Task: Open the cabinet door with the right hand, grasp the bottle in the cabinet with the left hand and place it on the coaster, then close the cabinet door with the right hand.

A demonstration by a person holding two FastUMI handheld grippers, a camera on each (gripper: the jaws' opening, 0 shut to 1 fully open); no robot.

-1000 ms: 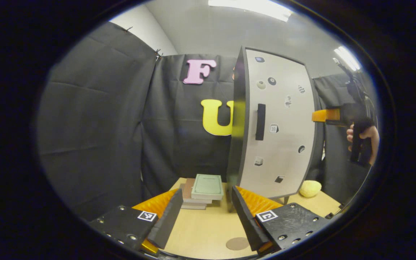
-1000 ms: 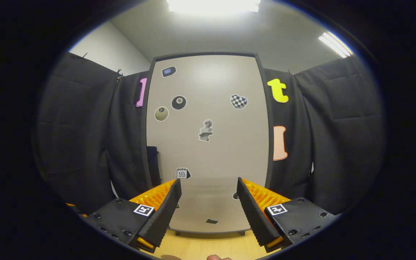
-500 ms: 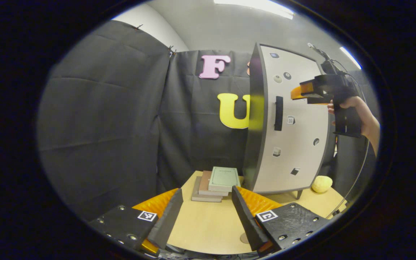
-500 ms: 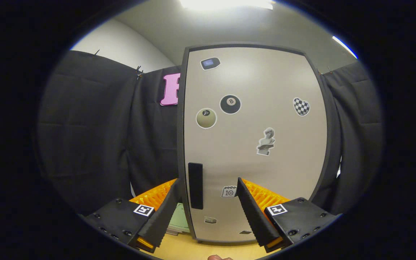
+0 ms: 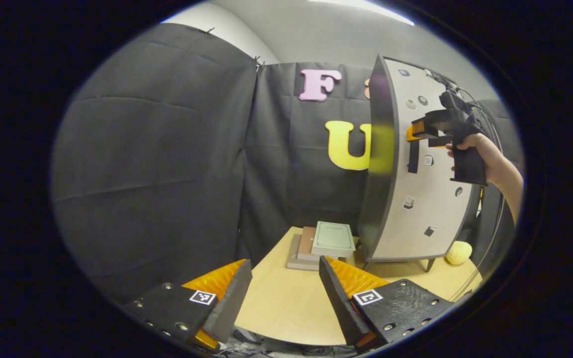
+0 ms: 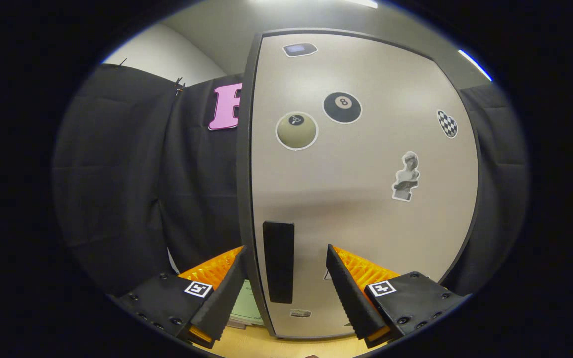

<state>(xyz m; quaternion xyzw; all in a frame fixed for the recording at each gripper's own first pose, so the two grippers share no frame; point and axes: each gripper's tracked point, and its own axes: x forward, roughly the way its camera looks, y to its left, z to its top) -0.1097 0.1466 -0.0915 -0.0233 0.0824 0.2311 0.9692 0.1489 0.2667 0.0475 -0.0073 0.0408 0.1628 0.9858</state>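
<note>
Left gripper view: your left gripper hangs over the desk, jaws spread and empty; the books sit beside the shut cabinet.

Right gripper view: your right gripper faces the door handle, which stands between its spread jaws.

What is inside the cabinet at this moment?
Nothing of the interior shows: the cabinet door is shut, so the bottle, if inside, is covered. The right gripper is open, fingers either side of the black handle.
</note>
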